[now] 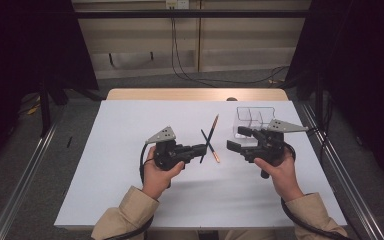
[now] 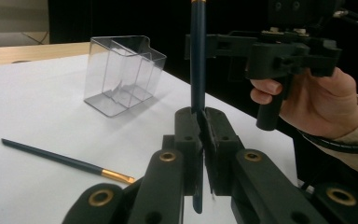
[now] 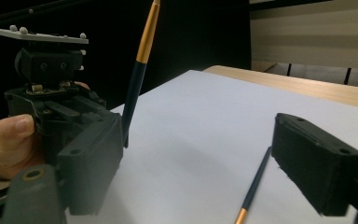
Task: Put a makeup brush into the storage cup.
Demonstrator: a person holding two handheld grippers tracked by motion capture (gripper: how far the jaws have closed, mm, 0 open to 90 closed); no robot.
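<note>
**A:** Held pencil (image 2: 197,56), dark blue, stands nearly upright, pinched low on its shaft by the left gripper (image 1: 200,148), whose jaws are closed tight on it above the white table (image 1: 130,195). A second pencil (image 1: 215,151) lies flat on the sheet just beside it. The clear organizer (image 1: 252,117) waits at the far right of the sheet.

**B:** And the right gripper (image 1: 238,139)?

**A:** Jaws parted wide with nothing between them; it hangs close in front of the organizer, facing the left gripper.

**B:** What might fail from here?

**A:** The grip sits near one end, so most of the shaft rises free above the pads. A quick swing toward the organizer could likely let it pivot or slip. If a handover is meant, the right gripper closing off-centre could knock the shaft askew. The tall, light box may also tip or slide if the pencil catches its rim.

**B:** The loose pencil?

**A:** Near enough that a low pass could roll it away.
</note>
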